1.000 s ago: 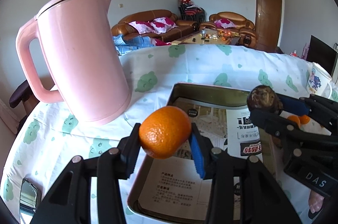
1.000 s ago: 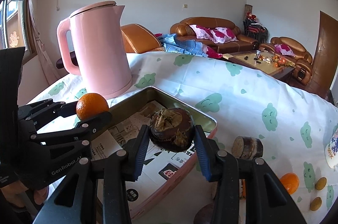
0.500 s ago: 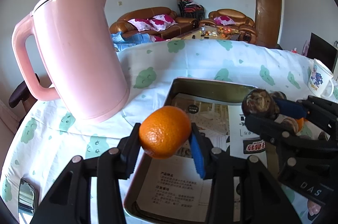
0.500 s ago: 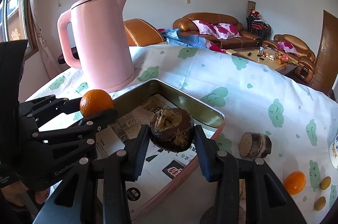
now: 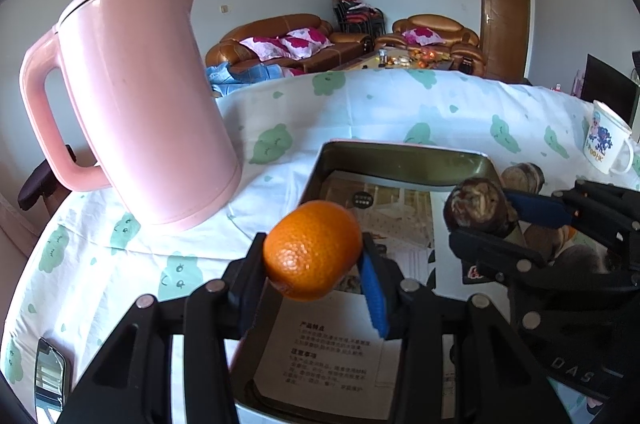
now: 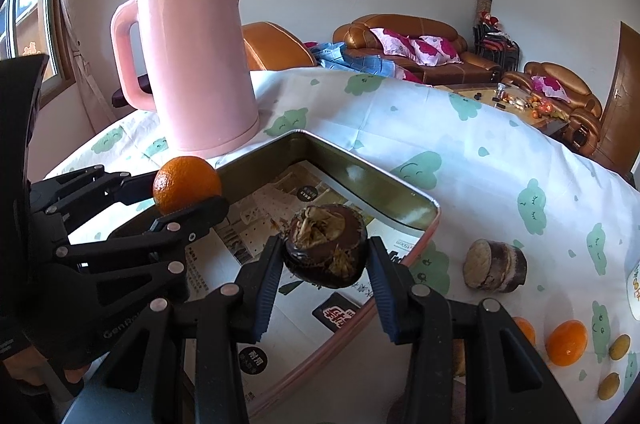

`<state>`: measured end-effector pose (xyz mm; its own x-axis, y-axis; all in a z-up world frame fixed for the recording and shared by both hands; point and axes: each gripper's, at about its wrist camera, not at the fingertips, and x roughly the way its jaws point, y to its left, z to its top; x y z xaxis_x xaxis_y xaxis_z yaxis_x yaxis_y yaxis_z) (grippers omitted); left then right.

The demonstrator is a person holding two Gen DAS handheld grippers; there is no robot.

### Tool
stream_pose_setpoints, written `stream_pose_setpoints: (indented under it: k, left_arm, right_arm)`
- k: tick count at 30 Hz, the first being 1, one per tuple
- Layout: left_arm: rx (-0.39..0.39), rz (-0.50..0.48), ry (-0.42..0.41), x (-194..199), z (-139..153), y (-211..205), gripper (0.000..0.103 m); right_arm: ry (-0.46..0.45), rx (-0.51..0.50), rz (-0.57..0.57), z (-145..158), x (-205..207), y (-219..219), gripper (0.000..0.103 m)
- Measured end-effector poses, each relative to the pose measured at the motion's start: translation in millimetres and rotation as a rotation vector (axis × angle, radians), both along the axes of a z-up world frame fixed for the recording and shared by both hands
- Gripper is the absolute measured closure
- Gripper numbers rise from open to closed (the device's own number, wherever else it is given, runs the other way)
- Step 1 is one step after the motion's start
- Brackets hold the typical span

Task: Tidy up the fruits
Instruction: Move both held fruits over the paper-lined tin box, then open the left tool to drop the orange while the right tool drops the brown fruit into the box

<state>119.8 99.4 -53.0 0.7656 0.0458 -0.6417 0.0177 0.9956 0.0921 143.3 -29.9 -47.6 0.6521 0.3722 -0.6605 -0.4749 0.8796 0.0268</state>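
Left wrist view
- Left gripper (image 5: 314,266): jaws clamped on an orange (image 5: 313,250), held in the air over the near-left part of the tray.
- Tray (image 5: 404,160): metal tin lined with printed paper, on a table under a white cloth with green cloud faces (image 5: 360,112).
- Right gripper (image 5: 482,220): reaches in from the right, pinching a dark brown fruit (image 5: 478,206) above the tray's right side.
- Kettle (image 5: 136,96): pink, upright on the cloth, left of the tray and close to it.
- Mug (image 5: 608,138): white with a cartoon print, far right on the cloth.
- Phone (image 5: 50,376): lies on the cloth near the table's near-left edge.

Right wrist view
- Right gripper (image 6: 325,260): jaws gripping the dark brown fruit (image 6: 326,250), dry husk on top, above the paper lining.
- Left gripper (image 6: 182,194): enters from the left, orange (image 6: 187,184) between its fingers over the tray's left rim.
- Tray (image 6: 372,172): its pink outer edge shows on the near side.
- Cut brown fruit (image 6: 494,266): on the cloth just right of the tray.
- Loose orange (image 6: 567,342): further right on the cloth, small yellow fruits (image 6: 618,346) beside it.
- Kettle (image 6: 196,60): behind the tray's far-left corner.
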Motion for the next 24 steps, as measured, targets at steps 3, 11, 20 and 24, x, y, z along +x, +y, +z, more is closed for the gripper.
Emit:
stream_pose_setpoints:
  k: [3, 11, 20, 24]
  left_arm:
    - [0.007, 0.001, -0.002, 1.0, -1.3, 0.5, 0.058]
    - [0.011, -0.001, -0.005, 1.9, -2.5, 0.8, 0.058]
    - [0.012, -0.001, -0.005, 0.8, -2.3, -0.3, 0.057]
    - [0.008, -0.001, -0.004, -0.5, -2.5, -0.3, 0.057]
  right_arm:
    - [0.007, -0.012, 0.009, -3.0, -0.6, 2.5, 0.058]
    - [0.001, -0.029, 0.017, -3.9, -1.9, 5.1, 0.058]
    - [0.002, -0.031, 0.024, -3.9, -2.3, 5.9, 0.058]
    - [0.005, -0.029, 0.037, -4.5, -3.1, 6.2, 0.058]
